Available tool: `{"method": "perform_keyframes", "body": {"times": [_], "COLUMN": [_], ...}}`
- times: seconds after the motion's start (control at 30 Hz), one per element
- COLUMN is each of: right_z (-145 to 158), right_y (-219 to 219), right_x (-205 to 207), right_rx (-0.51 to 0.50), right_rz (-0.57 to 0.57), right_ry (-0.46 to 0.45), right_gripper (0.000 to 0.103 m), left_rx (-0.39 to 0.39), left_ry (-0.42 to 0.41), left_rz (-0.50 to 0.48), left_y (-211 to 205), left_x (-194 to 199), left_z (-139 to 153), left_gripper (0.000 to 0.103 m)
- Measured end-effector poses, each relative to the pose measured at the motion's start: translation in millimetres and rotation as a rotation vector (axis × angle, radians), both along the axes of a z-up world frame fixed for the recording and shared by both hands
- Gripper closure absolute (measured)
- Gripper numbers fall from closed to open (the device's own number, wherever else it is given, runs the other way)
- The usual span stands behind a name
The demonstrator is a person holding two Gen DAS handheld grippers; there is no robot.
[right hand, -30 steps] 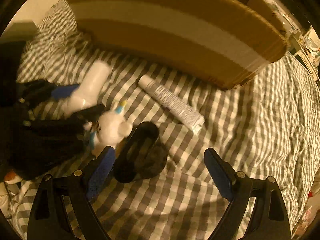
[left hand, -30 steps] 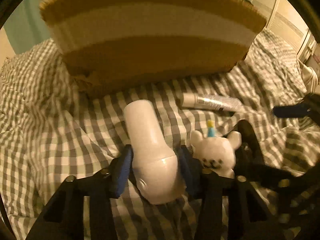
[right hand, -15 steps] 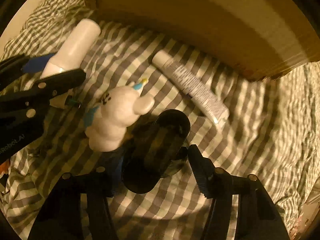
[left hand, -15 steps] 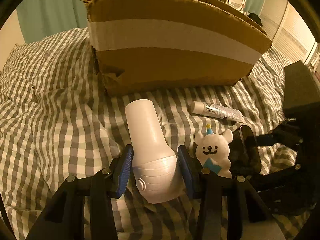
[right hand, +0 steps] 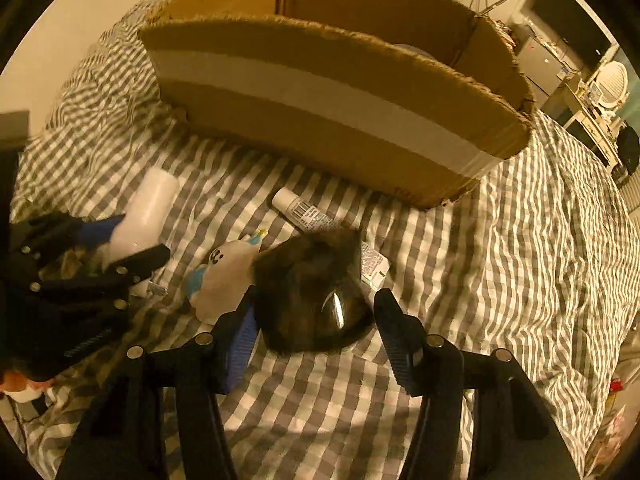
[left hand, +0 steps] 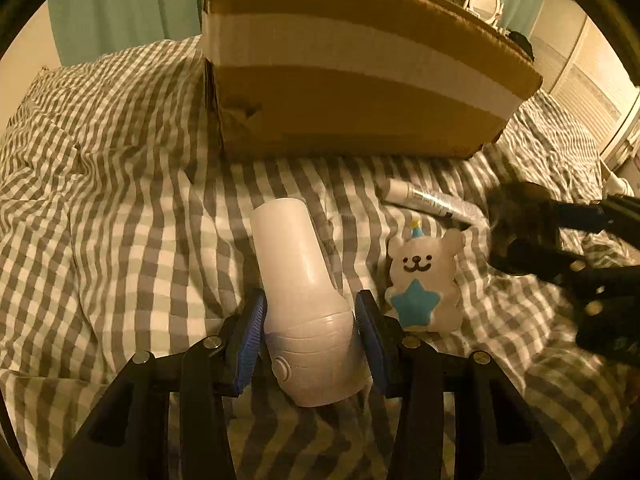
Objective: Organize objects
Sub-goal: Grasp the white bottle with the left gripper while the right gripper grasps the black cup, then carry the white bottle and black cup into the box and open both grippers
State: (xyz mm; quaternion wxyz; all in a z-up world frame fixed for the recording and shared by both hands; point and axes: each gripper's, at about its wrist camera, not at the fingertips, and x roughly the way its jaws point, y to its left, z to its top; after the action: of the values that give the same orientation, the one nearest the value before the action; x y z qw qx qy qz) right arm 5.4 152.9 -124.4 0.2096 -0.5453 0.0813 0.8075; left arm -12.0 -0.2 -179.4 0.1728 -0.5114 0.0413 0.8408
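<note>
My left gripper (left hand: pixel 310 336) is shut on a white bottle-shaped device (left hand: pixel 304 304), its blue pads against both sides; the device also shows in the right wrist view (right hand: pixel 144 216). My right gripper (right hand: pixel 316 332) is shut on a dark glossy case (right hand: pixel 312 292), held a little above the checked bedcover. A white bear toy with a blue star (left hand: pixel 422 280) lies between the two grippers; it also shows in the right wrist view (right hand: pixel 226 276). A white tube (left hand: pixel 428 200) lies behind the toy, partly hidden by the case in the right wrist view (right hand: pixel 308 216).
An open cardboard box (right hand: pixel 340 92) with a white tape band stands on the grey-and-white checked bedcover (left hand: pixel 100 200) just beyond the objects. Teal curtains (left hand: pixel 120 8) hang behind it. Furniture and a mirror (right hand: pixel 608 80) stand at the far right.
My right gripper has closed on the dark case and lifted it a little. My left gripper keeps its hold on the white device and has drawn back from the box.
</note>
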Motion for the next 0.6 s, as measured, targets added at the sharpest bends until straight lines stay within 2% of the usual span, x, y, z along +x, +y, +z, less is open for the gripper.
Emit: {"method": "perform_keyframes", "body": {"times": [0.1,0.37,0.4,0.47,0.5,0.6], "right_z": [6.5,-11.2,-11.4,-16.1,-20.7,-41.8], "right_y": [-4.1,-9.4,-9.1,-9.4,-10.0,-13.7], "right_x": [0.3,-3.1,-3.6,-5.6,-7.2,-14.0], "right_rx": [-0.001,-0.082,-0.084,-0.107,-0.112,-0.158], "right_rz": [-0.014,-0.006,-0.005,-0.001,0.002,0.023], "right_ry": [0.011,-0.015,-0.019,-0.039,-0.064,-0.16], "right_gripper": [0.062,0.062,0.06,0.048,0.038,0.035], "left_rx": [0.006,-0.082,-0.083,-0.077,-0.075,-0.079], "left_ry": [-0.075,-0.062,-0.048,-0.02,-0.009,0.022], "left_rz": [-0.032,-0.063,-0.06,-0.058,-0.058,-0.065], "left_y": [4.1,20.4,20.3,19.5,19.4,20.9], "left_x": [-5.3,1.6,3.6,7.1,8.3,11.5], "left_z": [-17.7,-25.4,-23.3,-17.7,-15.1,-9.0], "left_gripper": [0.054,0.054,0.057,0.059,0.059,0.06]}}
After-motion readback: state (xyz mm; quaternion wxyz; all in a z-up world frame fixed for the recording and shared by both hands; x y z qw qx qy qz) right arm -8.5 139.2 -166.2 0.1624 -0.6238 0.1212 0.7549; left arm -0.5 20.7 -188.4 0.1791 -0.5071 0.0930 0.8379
